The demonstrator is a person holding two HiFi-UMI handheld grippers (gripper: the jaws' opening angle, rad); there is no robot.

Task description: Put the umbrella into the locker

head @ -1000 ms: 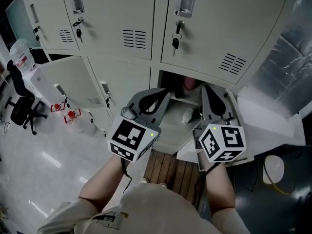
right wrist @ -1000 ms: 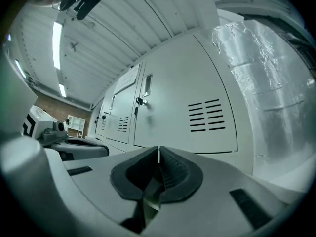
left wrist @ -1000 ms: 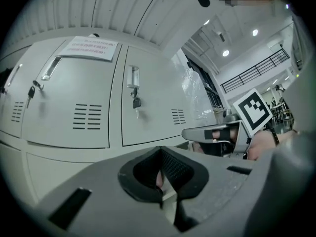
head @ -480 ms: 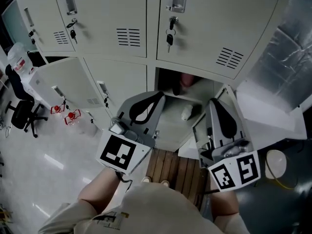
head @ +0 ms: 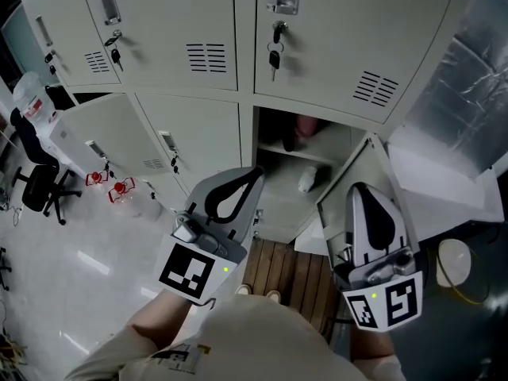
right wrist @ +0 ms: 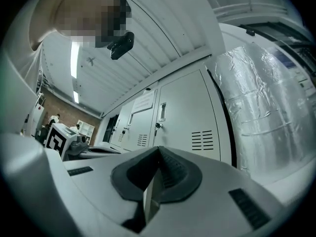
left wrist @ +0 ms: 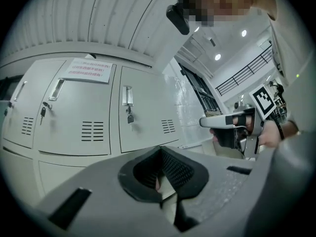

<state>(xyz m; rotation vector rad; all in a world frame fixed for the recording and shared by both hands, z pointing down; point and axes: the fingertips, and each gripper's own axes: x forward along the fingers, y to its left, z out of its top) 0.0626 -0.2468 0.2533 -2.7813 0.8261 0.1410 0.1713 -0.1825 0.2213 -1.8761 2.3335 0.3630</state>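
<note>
Both left claw and right claw pressed together, empty; pink-ended umbrella dim inside locker.

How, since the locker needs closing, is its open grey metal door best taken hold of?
Probably pinch the open grey metal locker door at its near, free edge, coming from the front: it is a thin flat panel swung out right of the compartment.

Head view: mounted above the person, facing steeply down onto the lockers and floor. Gripper views: set low and close behind their own jaws, facing slightly upward. Shared by all three views: upper locker doors.
</note>
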